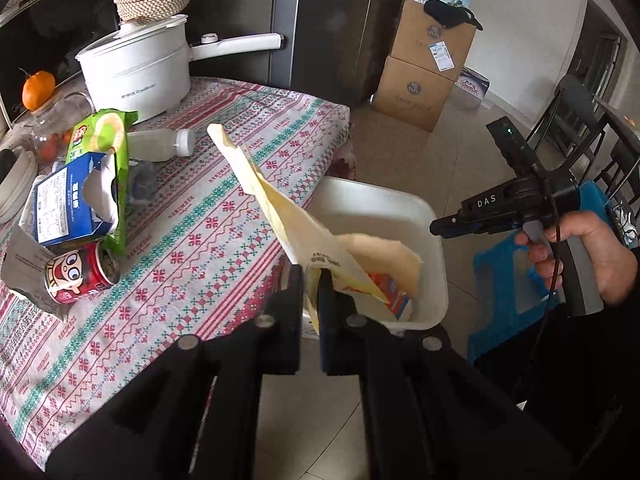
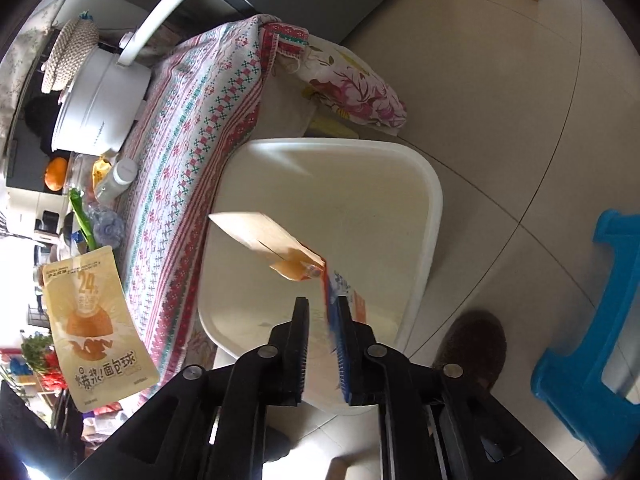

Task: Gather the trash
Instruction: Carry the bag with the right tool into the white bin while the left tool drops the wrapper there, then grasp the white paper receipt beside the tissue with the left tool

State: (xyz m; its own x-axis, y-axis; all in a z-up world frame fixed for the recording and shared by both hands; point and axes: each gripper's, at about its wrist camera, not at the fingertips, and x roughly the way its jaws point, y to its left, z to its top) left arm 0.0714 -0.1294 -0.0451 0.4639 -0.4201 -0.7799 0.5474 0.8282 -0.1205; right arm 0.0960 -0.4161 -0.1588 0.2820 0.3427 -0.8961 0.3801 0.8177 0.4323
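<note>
Two claws over the white plastic bin [image 2: 432, 200] beside the worktop: left claw [image 1: 310, 300] pinches a yellow flat snack pouch [image 1: 276, 208], right claw [image 2: 323, 340] stands narrowly parted, orange-blue carton [image 2: 336, 284] loose against one pad. Risk: pouch overhangs the rim, so an early release could drop it outside.

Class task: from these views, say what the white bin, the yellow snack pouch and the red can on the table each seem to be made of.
White bin: probably plastic, going by its smooth moulded rim. Yellow snack pouch: thin printed film, flat and slightly glossy. Red can: likely metal, with a shiny printed wall and an open top.
</note>
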